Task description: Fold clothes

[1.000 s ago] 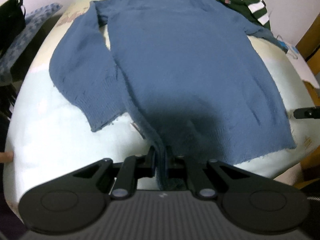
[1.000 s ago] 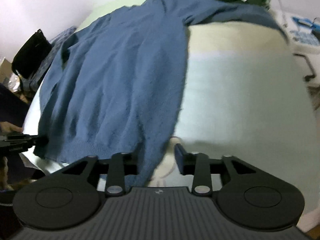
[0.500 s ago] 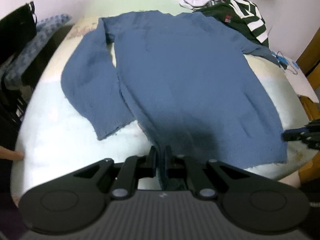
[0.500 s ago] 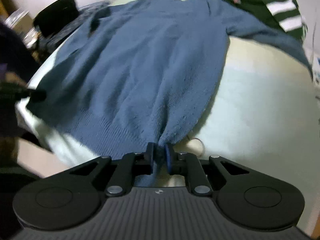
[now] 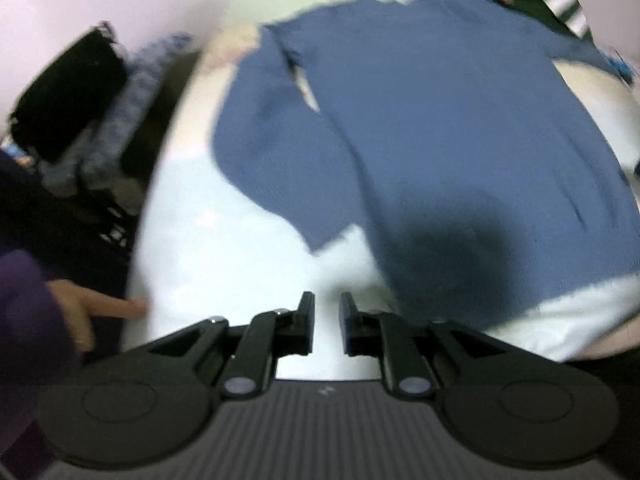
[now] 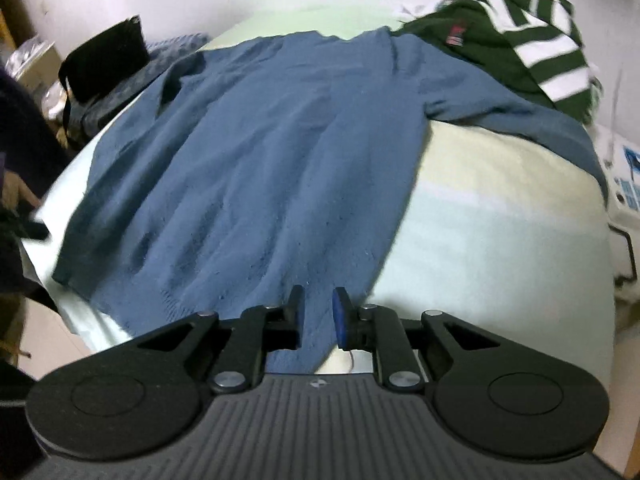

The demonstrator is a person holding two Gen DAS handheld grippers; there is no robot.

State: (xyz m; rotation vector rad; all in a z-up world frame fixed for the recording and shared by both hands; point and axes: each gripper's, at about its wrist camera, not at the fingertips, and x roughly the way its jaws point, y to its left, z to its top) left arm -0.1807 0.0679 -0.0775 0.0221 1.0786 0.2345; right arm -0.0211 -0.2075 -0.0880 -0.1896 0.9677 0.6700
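- Across the middle of both pictures lies the blue sweater [image 6: 256, 168], spread flat on the pale bed [image 6: 500, 216], with its bottom edge near the bottom of the frame.
- One sleeve [image 5: 276, 140] lies beside the body at the center left of the left wrist picture. The other sleeve [image 6: 520, 112] runs off toward the upper right of the right wrist picture.
- At the bottom middle of the left wrist picture, the left gripper [image 5: 325, 322] has its tongs a little apart, with only bed sheet showing between them. It holds nothing.
- At the bottom middle of the right wrist picture, the right gripper [image 6: 318, 316] also has its tongs a little apart. The sweater's bottom edge sits in the gap, but the tongs are not squeezing it.
- A green and white striped top [image 6: 528, 40] sits in the upper right, touching the far sleeve.
- A bare finger [image 5: 116, 306] shows at the lower left of the left wrist picture.
- What could go wrong: the sweater is soft and floppy. If only one gripper pinches the edge, the fold may come out crooked or bunch up.
- The far sleeve could drag the striped top along, because they touch.
- The left wrist picture is blurry, so a grab there might miss the edge.
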